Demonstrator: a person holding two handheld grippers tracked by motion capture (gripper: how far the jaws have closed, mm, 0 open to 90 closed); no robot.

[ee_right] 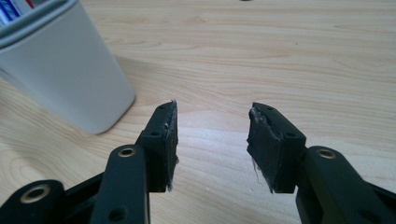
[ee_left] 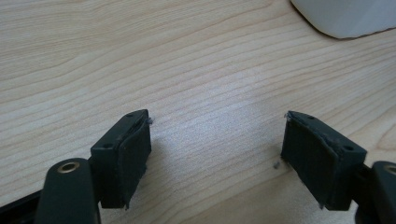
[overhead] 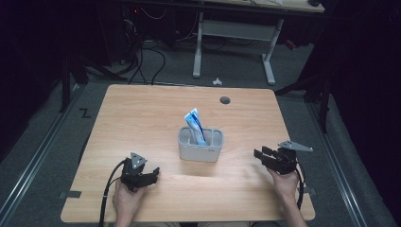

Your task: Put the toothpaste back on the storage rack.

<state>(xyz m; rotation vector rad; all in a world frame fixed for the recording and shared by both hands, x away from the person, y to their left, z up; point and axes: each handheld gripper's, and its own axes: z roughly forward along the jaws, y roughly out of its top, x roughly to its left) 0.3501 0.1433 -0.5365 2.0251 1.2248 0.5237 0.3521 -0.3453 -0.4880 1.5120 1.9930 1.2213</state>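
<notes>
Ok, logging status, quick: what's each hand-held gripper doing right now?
Left hand-held gripper: open, empty, above the table.
Right hand-held gripper: open, empty, beside the grey holder.

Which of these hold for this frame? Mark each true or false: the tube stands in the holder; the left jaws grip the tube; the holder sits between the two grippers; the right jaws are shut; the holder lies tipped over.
1. The blue-and-white tube stands in the grey holder. True.
2. The left gripper grips the tube. False: its jaws are open over bare table.
3. The holder sits between the two grippers. True.
4. The right gripper is shut. False: its jaws stand apart, nothing between them.
5. The holder lies tipped over. False: it stands upright.
</notes>
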